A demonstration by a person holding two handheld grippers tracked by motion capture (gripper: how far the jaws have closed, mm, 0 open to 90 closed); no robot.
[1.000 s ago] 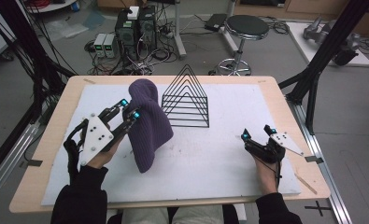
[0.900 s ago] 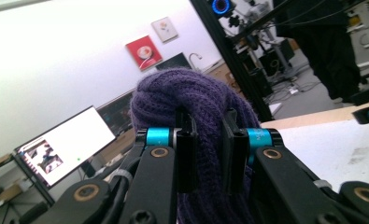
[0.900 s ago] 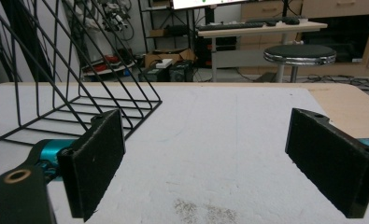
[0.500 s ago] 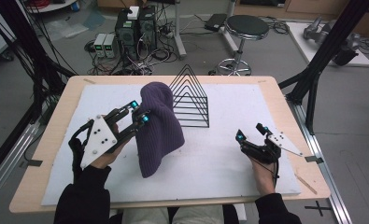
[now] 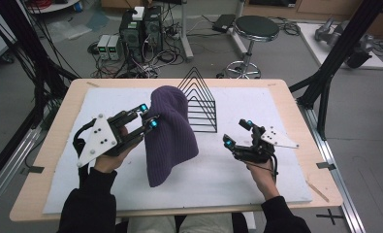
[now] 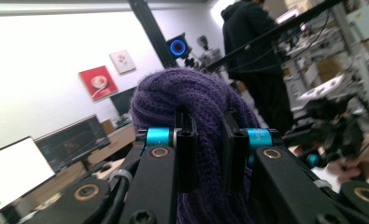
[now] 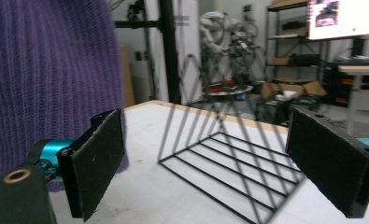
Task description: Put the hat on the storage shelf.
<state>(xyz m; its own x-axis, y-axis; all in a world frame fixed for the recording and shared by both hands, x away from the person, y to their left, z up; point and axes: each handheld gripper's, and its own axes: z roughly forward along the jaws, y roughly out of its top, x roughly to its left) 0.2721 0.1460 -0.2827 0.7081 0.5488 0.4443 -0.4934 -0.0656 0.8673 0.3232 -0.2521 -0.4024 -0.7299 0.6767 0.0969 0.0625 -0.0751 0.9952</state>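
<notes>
Hat: the purple knitted hat [image 5: 172, 128] hangs just left of centre in the high view, lifted by its upper edge, its lower end at or just above the white mat [image 5: 257, 189] on the worktop [image 5: 295, 109]; you cannot tell whether it touches.
Left claw: your left claw [image 5: 148, 115] is clenched on a bunch of the knit near the top, and in the left gripper view the yarn [image 6: 191, 93] bulges above the pinching jaws.
Right claw: your right claw [image 5: 237, 133] is released, at centre right, well apart from the hat.
Handling: judge it light, soft and floppy; it will sag and swing, not slip.
Where to hold: take the free edge with thick, doubled knit.
Rack: the black wire rack [image 5: 201, 99] stands just behind, upper centre.
</notes>
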